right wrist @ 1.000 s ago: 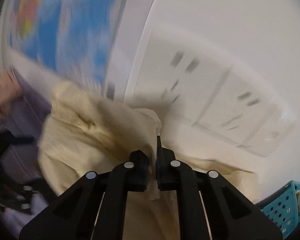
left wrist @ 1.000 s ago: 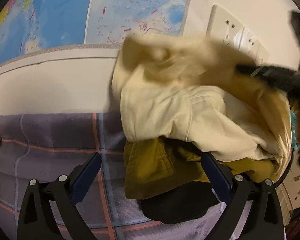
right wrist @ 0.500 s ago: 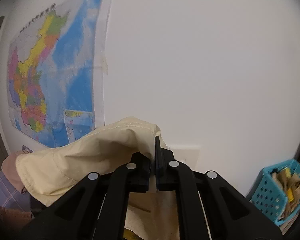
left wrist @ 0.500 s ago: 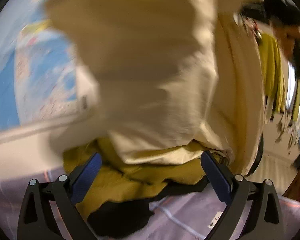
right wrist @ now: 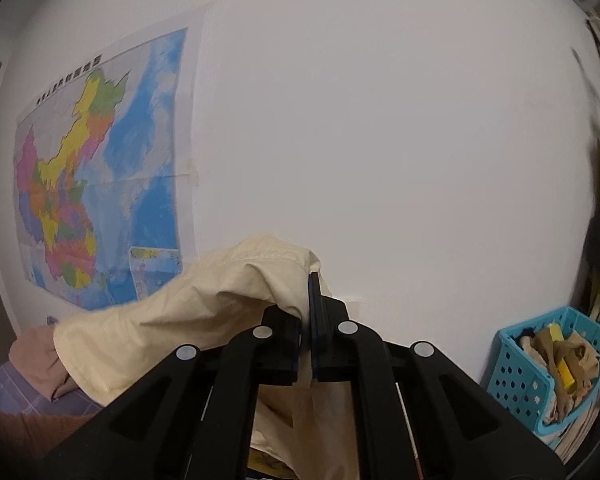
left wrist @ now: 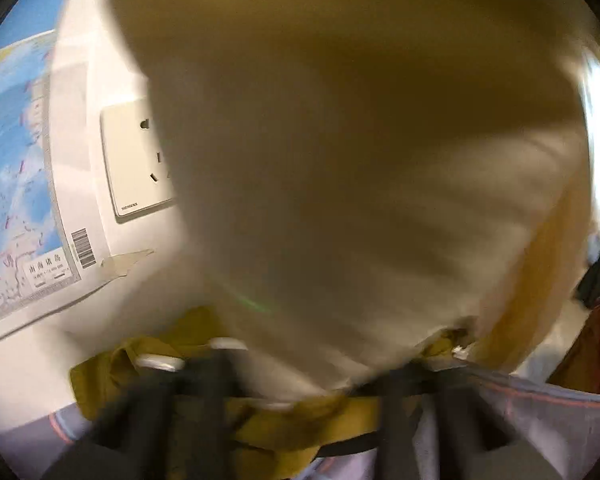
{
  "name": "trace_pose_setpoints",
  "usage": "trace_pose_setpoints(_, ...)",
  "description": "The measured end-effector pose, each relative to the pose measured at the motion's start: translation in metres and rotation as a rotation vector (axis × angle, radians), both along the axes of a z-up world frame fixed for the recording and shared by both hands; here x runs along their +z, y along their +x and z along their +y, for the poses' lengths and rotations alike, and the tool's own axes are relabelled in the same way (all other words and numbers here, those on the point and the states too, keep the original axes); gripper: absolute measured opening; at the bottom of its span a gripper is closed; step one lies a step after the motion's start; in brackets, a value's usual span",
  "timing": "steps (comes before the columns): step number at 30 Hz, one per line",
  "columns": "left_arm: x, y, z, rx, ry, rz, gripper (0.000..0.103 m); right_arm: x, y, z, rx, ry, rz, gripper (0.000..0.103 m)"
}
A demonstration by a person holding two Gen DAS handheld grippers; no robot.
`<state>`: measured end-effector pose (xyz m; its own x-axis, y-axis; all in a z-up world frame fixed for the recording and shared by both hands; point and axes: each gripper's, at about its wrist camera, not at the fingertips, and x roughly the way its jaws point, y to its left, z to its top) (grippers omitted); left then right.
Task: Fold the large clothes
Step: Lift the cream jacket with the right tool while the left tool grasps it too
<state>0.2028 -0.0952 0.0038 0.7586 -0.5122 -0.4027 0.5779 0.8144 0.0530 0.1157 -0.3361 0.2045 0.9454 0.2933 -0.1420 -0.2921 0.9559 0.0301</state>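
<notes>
Cream garment (right wrist: 204, 304) clamped in right gripper (right wrist: 309, 344); left gripper (left wrist: 300, 392) closed, blurred; garment hides socket (left wrist: 134, 160).

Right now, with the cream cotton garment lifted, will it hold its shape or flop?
Likely floppy: the cream cotton garment droops off the right gripper in soft folds. Probably light, since one pinched edge carries it. Expect swinging; it billows blurred across the left wrist view.

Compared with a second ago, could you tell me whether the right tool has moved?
Yes. The right tool, shut on the cream garment, has risen: the wall map now sits lower and further left in its view.
</notes>
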Motion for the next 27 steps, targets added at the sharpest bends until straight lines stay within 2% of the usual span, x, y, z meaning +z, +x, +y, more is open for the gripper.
trace_pose_setpoints(2, 0.012, 0.002, 0.0, 0.029, -0.031, 0.011, 0.003, 0.006, -0.01, -0.011, -0.032, 0.013, -0.002, 0.004)
trace_pose_setpoints(4, 0.038, -0.002, 0.004, 0.016, -0.109, 0.017, 0.002, 0.019, -0.027, -0.021, -0.05, 0.018, -0.026, 0.004)
trace_pose_setpoints(6, 0.074, -0.017, 0.007, 0.004, -0.147, -0.04, 0.002, 0.035, -0.048, -0.027, -0.067, 0.017, -0.064, 0.004)
trace_pose_setpoints(8, 0.11, -0.034, 0.011, 0.018, -0.163, -0.098, 0.002, 0.067, -0.084, -0.033, -0.058, 0.035, -0.132, 0.004)
trace_pose_setpoints(10, 0.161, -0.06, 0.028, 0.039, -0.218, -0.193, 0.002, 0.094, -0.119, -0.033, -0.058, 0.035, -0.209, 0.004)
trace_pose_setpoints(13, 0.228, -0.103, 0.067, 0.035, -0.296, -0.284, 0.002, 0.131, -0.171, -0.032, -0.03, 0.041, -0.291, 0.004)
trace_pose_setpoints(16, 0.273, -0.158, 0.092, 0.091, -0.266, -0.385, 0.002, 0.149, -0.207, -0.029, 0.018, 0.065, -0.327, 0.004)
trace_pose_setpoints(18, 0.291, -0.193, 0.117, 0.148, -0.239, -0.428, 0.002, 0.15, -0.226, -0.021, 0.049, 0.062, -0.341, 0.004)
trace_pose_setpoints(20, 0.3, -0.232, 0.146, 0.21, -0.214, -0.463, 0.002, 0.147, -0.239, -0.014, 0.099, 0.072, -0.333, 0.004)
trace_pose_setpoints(23, 0.304, -0.291, 0.162, 0.283, -0.158, -0.509, 0.002, 0.135, -0.256, -0.002, 0.207, 0.112, -0.29, 0.004)
trace_pose_setpoints(24, 0.303, -0.32, 0.181, 0.327, -0.124, -0.511, 0.002, 0.131, -0.26, 0.002, 0.233, 0.117, -0.28, 0.004)
trace_pose_setpoints(27, 0.296, -0.354, 0.196, 0.409, -0.055, -0.483, 0.002, 0.116, -0.275, 0.024, 0.334, 0.112, -0.247, 0.004)
